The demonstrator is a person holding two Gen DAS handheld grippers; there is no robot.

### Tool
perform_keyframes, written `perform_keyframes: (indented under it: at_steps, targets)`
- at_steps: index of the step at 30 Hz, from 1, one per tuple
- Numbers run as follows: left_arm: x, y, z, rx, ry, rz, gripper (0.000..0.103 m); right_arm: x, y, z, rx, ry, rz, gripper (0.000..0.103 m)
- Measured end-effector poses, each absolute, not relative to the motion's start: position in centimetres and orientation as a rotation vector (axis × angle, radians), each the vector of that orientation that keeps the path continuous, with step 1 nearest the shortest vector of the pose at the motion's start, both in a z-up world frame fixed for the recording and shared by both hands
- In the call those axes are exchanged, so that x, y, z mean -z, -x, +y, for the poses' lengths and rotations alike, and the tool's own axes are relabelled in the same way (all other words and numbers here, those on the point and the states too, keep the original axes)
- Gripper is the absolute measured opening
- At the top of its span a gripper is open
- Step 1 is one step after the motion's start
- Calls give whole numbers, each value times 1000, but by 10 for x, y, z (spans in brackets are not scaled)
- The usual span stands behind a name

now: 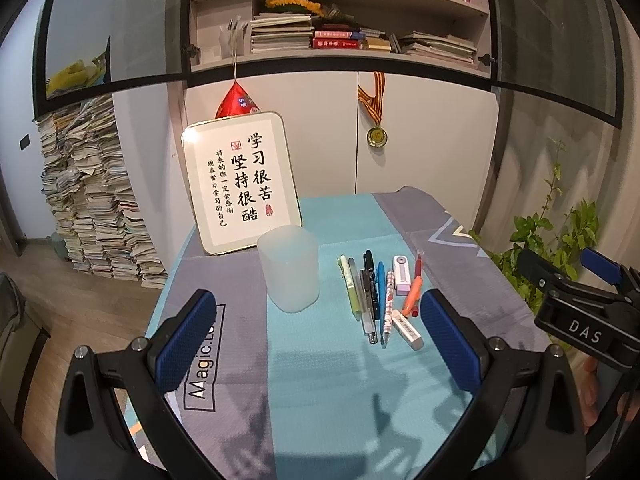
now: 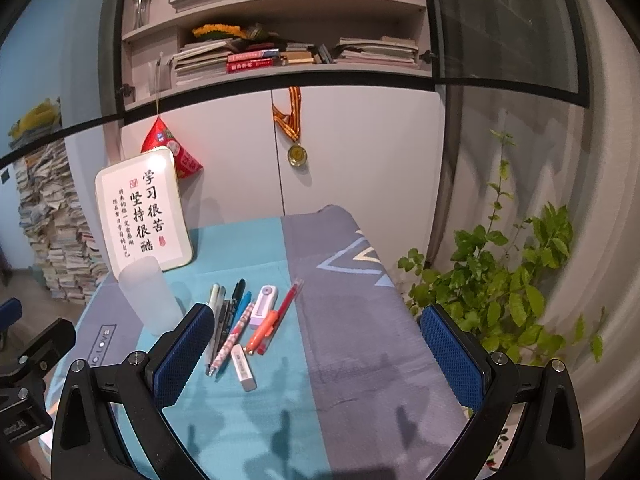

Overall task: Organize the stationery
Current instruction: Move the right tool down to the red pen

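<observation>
A frosted translucent cup (image 1: pixel 289 270) (image 2: pixel 147 295) stands upright on the teal strip of the table cloth. To its right lies a row of several pens (image 1: pixel 366 294) (image 2: pixel 228 322), an orange pen (image 1: pixel 412 290) (image 2: pixel 262 330), a red pen (image 2: pixel 282 314), a white-and-lilac correction tape (image 1: pixel 401 275) (image 2: pixel 263 306) and a white eraser (image 1: pixel 407 329) (image 2: pixel 244 367). My left gripper (image 1: pixel 320 340) hovers open, near and above the table, short of the cup and pens. My right gripper (image 2: pixel 320 354) is open too, with the pens by its left finger. Nothing is held.
A framed calligraphy board (image 1: pixel 240 182) (image 2: pixel 144 210) leans against the cabinet behind the cup. A potted green plant (image 2: pixel 504 280) stands right of the table. Book stacks (image 1: pixel 92 200) rise from the floor at left. The table cloth (image 2: pixel 360 320) has grey and teal strips.
</observation>
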State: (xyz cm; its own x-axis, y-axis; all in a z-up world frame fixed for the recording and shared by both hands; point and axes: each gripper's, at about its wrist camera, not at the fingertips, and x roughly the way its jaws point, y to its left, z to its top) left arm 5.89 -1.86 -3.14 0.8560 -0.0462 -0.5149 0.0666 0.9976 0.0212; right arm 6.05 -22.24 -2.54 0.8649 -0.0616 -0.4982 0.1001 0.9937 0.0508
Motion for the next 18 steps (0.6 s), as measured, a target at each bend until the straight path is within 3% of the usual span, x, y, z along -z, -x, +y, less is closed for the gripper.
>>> perform_keyframes:
  at_steps: [6,10,13,18]
  targets:
    - [45,-78,-17,56,-40,580,102,32,-79,-224,69,-85,555,99]
    - [67,-101,-13,51,-30,651,99,46,-99,-228,24,-119,629,73]
    - [84,-119,-13,62,-30,720,90,64,-119,-231,-13,-160,716,55]
    - [111,-143,-20,94,-52,808,77,91,-146,-229,-62,-181,801,52]
